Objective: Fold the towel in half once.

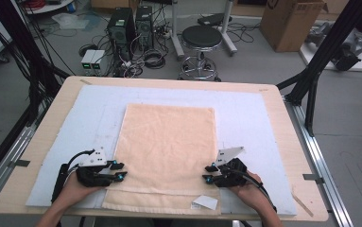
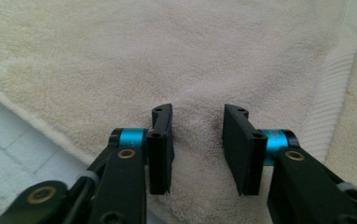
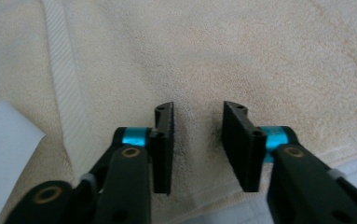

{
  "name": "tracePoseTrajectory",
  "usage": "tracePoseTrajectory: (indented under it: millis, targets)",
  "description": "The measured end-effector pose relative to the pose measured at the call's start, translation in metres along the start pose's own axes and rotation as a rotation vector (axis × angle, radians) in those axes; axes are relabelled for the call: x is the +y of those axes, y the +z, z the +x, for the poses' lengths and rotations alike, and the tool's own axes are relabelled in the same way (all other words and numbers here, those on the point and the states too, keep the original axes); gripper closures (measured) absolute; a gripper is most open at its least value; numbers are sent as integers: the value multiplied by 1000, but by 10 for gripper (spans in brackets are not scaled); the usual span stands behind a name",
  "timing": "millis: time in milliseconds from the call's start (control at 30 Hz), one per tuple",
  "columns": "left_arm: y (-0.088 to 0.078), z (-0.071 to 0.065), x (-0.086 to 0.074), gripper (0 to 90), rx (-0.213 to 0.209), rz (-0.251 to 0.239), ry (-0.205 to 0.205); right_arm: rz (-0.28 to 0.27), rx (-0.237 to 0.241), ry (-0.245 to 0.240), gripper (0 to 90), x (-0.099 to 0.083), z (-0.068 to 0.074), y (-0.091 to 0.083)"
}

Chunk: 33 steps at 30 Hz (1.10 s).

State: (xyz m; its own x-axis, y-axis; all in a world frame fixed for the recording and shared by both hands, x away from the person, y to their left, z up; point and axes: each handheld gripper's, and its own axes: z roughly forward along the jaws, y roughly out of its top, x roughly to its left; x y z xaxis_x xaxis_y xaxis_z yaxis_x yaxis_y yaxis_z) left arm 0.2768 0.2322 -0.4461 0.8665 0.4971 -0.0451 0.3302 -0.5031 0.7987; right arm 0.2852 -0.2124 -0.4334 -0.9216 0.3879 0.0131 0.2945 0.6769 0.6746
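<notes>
Black jaws of the left gripper [image 2: 197,149] fill the near frame in its own view, standing partly apart with peach terry pile between them; whether the pads already pinch cloth I cannot tell. Same picture at the right gripper [image 3: 197,149]: jaws partly apart over the towel [image 1: 169,151], grip uncertain. From the high view, left gripper [image 1: 118,171] sits at the towel's left side edge and right gripper [image 1: 208,173] at its right side edge, both near the folded near hem, each pointing inward toward the other. Towel lies flat on a pale blue mat [image 1: 254,118] over the wooden table [image 1: 46,127], a white tag [image 1: 205,202] just behind and inward of the right gripper. Judgement: cloth is light, soft, limp, with no stiffness to carry itself, so it will sag and drape between two holds. Pile gives good friction, little slip risk. Best hold looks to be the side edges right under each set of jaws, taking both layers where the fold doubles up, hands kept level so the fold stays square.
</notes>
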Motion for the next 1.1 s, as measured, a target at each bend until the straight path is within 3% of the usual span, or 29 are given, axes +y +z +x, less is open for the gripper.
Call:
tracePoseTrajectory:
  millis: [200,700,933,1033,1100]
  targets:
    - [1,-4,4,819,47,-10,23,-8,-8,-10,814,3,-1,-3]
    - [-23,-7,15,840,30,-112,-5,-93,6,-1,839,14,-1,-30]
    - [-28,-10,13,841,15,-103,-7,-93,35,4,839,10,7,-32]
    - [-21,-7,11,847,-3,-78,-32,-51,42,12,839,7,4,-23]
    - [-23,-7,11,850,-17,-101,-49,-42,44,15,839,6,4,-20]
